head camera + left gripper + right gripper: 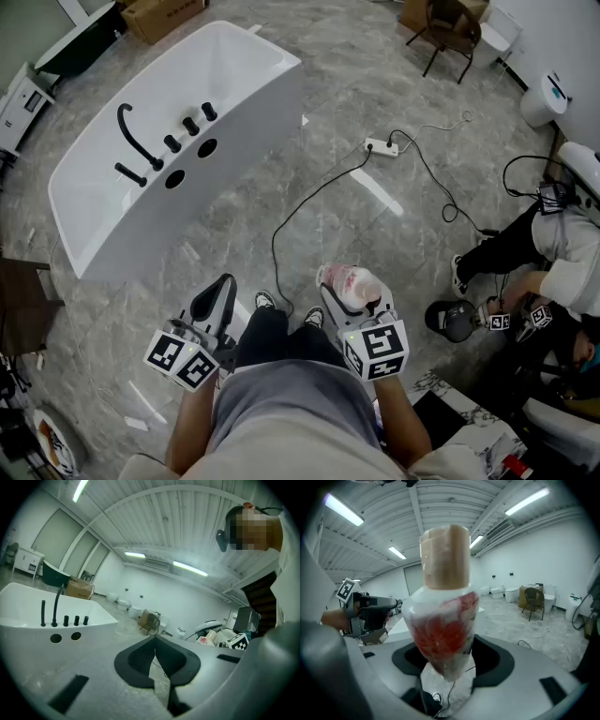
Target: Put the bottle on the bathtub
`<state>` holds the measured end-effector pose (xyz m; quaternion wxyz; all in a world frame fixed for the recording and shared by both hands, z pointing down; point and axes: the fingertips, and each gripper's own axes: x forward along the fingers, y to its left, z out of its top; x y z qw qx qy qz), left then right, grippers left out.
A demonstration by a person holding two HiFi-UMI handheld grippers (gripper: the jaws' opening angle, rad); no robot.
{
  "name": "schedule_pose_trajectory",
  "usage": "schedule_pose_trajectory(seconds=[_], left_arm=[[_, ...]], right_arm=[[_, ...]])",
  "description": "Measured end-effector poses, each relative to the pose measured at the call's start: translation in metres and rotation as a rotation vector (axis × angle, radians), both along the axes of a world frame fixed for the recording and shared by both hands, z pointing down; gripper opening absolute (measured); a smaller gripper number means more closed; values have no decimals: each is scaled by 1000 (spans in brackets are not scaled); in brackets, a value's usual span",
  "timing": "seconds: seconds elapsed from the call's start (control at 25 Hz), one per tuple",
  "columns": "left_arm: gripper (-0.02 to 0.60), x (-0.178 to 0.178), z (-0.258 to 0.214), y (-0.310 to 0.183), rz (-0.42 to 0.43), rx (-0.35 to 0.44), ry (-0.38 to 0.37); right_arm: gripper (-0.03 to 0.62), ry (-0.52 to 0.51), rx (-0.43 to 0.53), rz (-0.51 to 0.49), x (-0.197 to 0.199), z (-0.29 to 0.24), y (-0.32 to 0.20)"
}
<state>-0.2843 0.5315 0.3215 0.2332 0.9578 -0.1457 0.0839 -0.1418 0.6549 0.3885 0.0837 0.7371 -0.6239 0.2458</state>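
Your right gripper (352, 298) has its jaws clamped on the bottle (444, 620); your left gripper (154, 641) jaws meet, empty, apart from the bathtub (246, 105).

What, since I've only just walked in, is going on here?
A person holds a gripper in each hand. The right gripper is shut on a bottle with a red label, carried above the floor. The left gripper is shut and empty. The white bathtub stands ahead, to the left, and the bottle is not yet on it.
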Motion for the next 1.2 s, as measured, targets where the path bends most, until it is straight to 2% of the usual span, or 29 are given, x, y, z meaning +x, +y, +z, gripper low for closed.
schedule_pose_trajectory(seconds=[0.24,0.52,0.76,1.08,1.2], left_arm=[[8,8,-14,16,-21,8,6],[8,-2,-13,-16,-69,-12,21],[8,7,-11,-103,-59,-32,75],[8,11,-35,-244,-10,-20,121],[8,9,-46,-279,5,-23,126]], right_arm=[[268,-10,-17,-22,-2,-12,24],[268,-27,-52,-68,-9,-12,-12],[268,-48,-65,-64,-2,-13,-92],[268,-28,-60,-26,4,-42,-230],[268,-61,-59,-21,1,-53,-270]])
